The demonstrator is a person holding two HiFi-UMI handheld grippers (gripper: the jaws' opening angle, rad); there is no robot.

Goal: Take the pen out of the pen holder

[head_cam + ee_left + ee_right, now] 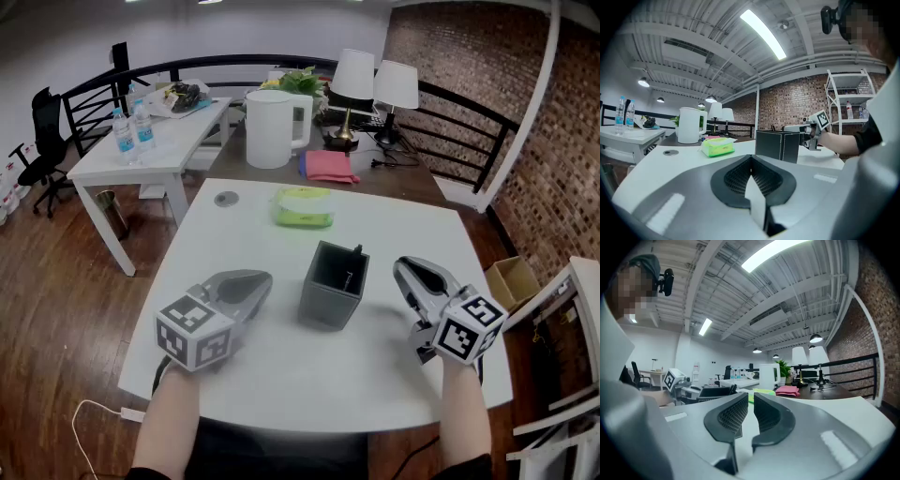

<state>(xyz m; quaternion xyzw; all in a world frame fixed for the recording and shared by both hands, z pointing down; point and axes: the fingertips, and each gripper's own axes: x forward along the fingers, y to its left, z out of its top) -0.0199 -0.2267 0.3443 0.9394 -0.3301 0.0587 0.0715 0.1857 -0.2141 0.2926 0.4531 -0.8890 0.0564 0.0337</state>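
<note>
White table (281,375), pen holder (328,302), inside visible only overhead

Free room: wide strip of white bench (309,375) at near edge, in front of dark grey square pen holder (328,298). Way down into holder from above open. Thin black pen (353,265) leans in far right corner; rest of inside free.

In way: left tongs (261,281), tips together, just left of holder, small gap. Right tongs (403,270), tips narrow slit apart, slit free, just right of holder, not touching.

Behind holder: free bench, then green tissue pack (303,207). Small round grey cap (226,199) lies flat, back left.
</note>
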